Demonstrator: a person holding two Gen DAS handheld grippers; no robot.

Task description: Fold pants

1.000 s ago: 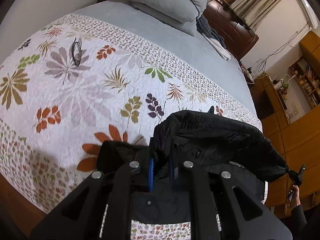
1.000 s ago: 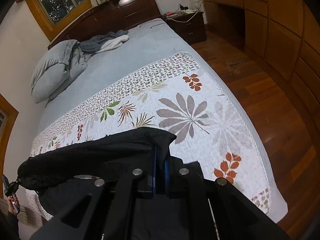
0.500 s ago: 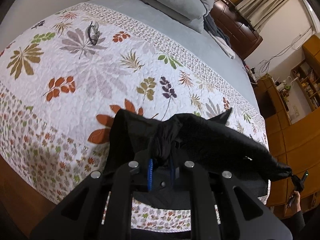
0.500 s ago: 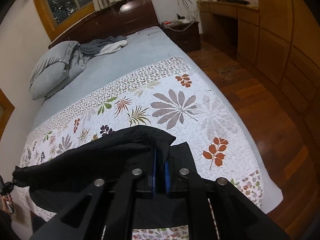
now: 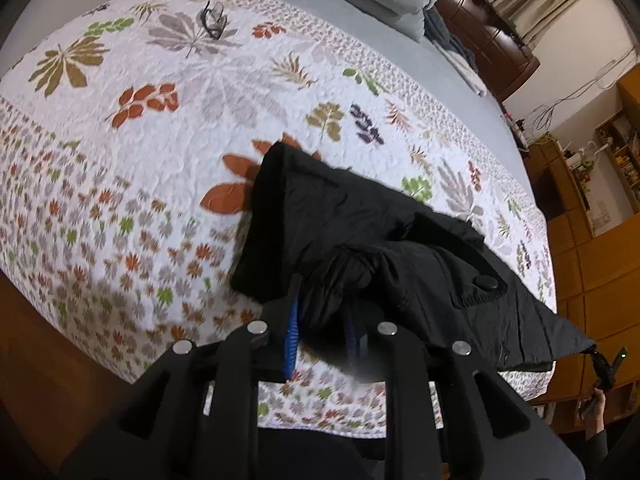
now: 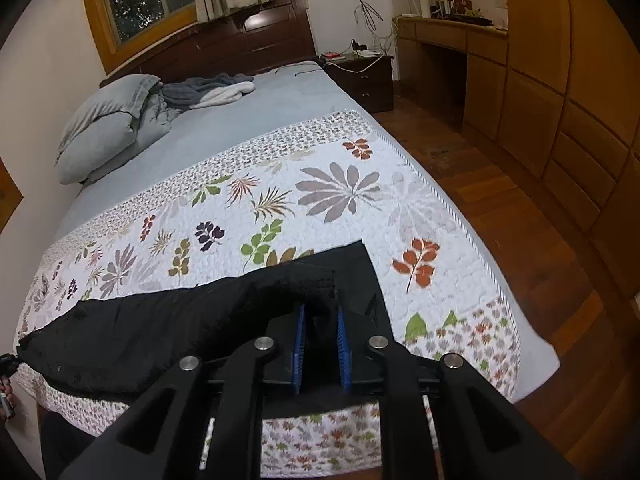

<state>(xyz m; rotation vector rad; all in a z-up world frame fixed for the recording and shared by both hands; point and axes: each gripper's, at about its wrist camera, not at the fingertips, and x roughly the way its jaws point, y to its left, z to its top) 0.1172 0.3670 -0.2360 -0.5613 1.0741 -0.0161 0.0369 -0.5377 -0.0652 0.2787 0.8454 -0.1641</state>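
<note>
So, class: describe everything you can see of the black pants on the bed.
The black pants look like thin, slightly crinkled fabric, with a round snap button and an elastic-looking waistband. They lie doubled over near the foot edge of the leaf-print quilt. Bunched folds sit between the blue pads of the left gripper and right gripper, whose jaws have just been opening.

The black pants point(image 5: 400, 248) cover the bed's point(image 6: 248, 128) foot edge, and their bunched cloth hides the fingertips of the left claw point(image 5: 322, 320) — whether its pads still press is unclear. The small dark item point(image 5: 212, 22) near the bed's far corner is too blurred to name.
</note>
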